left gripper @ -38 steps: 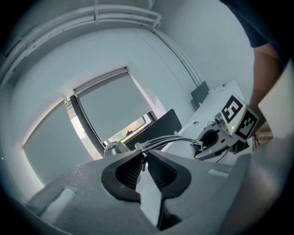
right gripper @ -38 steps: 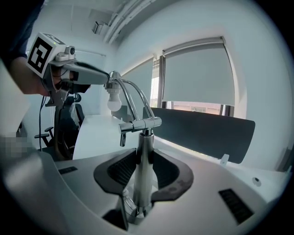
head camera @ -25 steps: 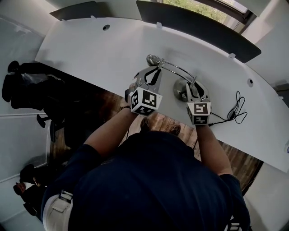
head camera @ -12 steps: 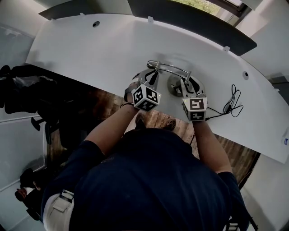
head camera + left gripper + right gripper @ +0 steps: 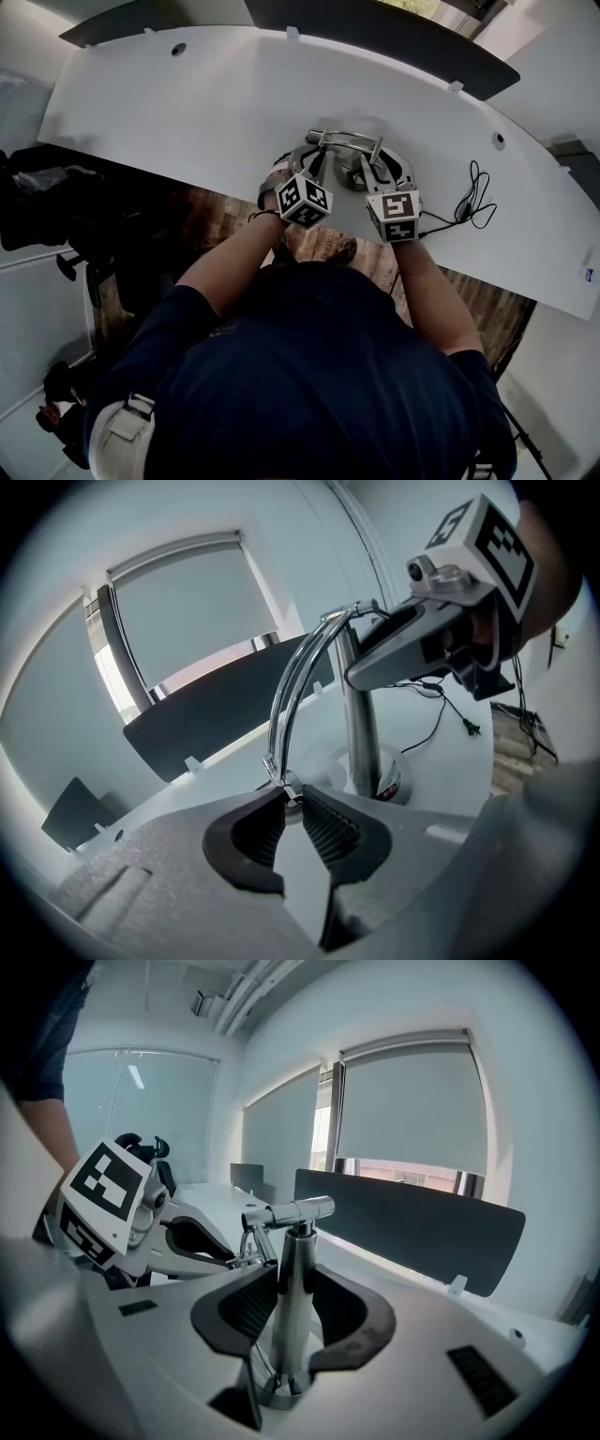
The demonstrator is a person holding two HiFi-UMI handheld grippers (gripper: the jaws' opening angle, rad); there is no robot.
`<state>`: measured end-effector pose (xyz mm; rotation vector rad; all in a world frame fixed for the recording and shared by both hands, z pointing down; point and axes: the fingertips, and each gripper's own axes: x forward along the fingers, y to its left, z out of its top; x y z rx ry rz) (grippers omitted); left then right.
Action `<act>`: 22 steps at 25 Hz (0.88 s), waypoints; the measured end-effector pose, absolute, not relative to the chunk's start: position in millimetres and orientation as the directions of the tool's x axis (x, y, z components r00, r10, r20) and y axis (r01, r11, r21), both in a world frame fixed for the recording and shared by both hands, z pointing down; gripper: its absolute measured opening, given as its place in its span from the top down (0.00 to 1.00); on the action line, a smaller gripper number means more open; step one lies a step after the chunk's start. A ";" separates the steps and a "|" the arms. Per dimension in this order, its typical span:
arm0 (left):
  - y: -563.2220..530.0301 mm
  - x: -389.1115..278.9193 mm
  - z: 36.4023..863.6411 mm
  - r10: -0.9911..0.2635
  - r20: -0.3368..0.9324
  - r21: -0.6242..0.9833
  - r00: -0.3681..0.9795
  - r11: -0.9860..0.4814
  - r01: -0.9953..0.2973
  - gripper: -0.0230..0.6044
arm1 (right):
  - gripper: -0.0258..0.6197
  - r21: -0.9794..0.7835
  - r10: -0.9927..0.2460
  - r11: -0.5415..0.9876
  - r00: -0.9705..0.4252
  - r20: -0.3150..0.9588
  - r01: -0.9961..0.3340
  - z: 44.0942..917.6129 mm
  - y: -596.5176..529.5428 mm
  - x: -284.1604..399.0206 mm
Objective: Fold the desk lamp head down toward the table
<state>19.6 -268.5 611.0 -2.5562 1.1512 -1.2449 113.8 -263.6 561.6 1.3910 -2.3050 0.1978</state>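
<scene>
A chrome desk lamp stands on the white table (image 5: pixel 187 103). My right gripper (image 5: pixel 372 176) (image 5: pixel 293 1283) is shut on the upright lamp post (image 5: pixel 296 1269) just above the round base (image 5: pixel 398 785). From the post's top, the curved double-rod arm (image 5: pixel 349 139) (image 5: pixel 292 682) bends down to the left. Its lower end fitting sits between the tips of my left gripper (image 5: pixel 316 155) (image 5: pixel 289 797), whose jaws are opening while the pads still touch it. The lamp head itself is hidden under that gripper.
The lamp's black cable (image 5: pixel 469 202) lies looped to the right of the base. Dark partition panels (image 5: pixel 403 1222) line the table's far edge. The table's near edge runs just under both hands, with the person's body close behind.
The left gripper has sunk toward the table, and the lamp's arm has folded down with it. The right gripper has stayed on the post.
</scene>
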 end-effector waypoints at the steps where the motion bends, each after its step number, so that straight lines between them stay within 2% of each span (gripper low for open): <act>1: -268.4 20.5 612.2 -0.655 0.647 -0.367 0.390 -0.716 -0.593 0.88 | 0.77 0.097 -0.805 0.488 -0.405 0.433 -0.867 561.9 -263.7 113.0; 10: -264.8 25.6 618.8 -0.626 0.671 -0.373 0.397 -0.748 -0.549 0.88 | 0.77 0.091 -0.801 0.481 -0.394 0.451 -0.872 564.2 -264.0 112.4; 14: -259.6 22.6 619.4 -0.605 0.691 -0.389 0.396 -0.773 -0.501 0.83 | 0.74 0.204 -0.807 0.471 -0.325 0.494 -0.858 564.8 -261.5 109.4; 16: -260.1 16.8 611.2 -0.612 0.671 -0.368 0.418 -0.765 -0.529 0.79 | 0.71 0.216 -0.805 0.471 -0.317 0.502 -0.855 564.0 -257.7 108.6; 22: -247.1 -0.3 552.7 -0.657 0.547 -0.296 0.519 -0.731 -0.615 0.79 | 0.70 0.192 -0.836 0.441 -0.324 0.442 -0.877 543.8 -229.9 119.6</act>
